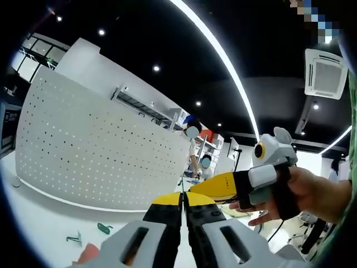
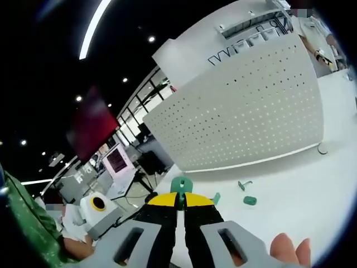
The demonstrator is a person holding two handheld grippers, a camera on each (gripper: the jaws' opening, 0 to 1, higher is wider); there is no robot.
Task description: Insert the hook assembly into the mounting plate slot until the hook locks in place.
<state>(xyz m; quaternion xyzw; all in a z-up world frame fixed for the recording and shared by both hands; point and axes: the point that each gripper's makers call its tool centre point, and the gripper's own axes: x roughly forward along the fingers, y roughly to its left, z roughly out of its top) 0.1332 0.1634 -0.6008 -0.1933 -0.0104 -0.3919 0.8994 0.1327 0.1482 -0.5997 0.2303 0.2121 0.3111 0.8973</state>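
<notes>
The white perforated mounting plate [image 1: 100, 151] stands upright on the white table, and it also fills the upper right of the right gripper view [image 2: 245, 117]. My right gripper [image 2: 180, 200] is shut on a green hook piece [image 2: 181, 184] that sticks up past its yellow tips. My left gripper [image 1: 183, 198] is shut, its tips pressed together. A sliver of green [image 1: 180, 182] shows just above them; I cannot tell what holds it. The right gripper [image 1: 220, 186] enters from the right in a person's hand [image 1: 312, 195], its tips close to my left tips.
Small green parts lie on the table before the plate [image 1: 104, 228] [image 1: 74, 239] [image 2: 250, 200] [image 2: 244, 184]. A reddish piece [image 1: 89, 254] lies near the left jaw. A small hook [image 2: 322, 148] lies by the plate's end. Fingers [image 2: 287, 248] show at the lower right.
</notes>
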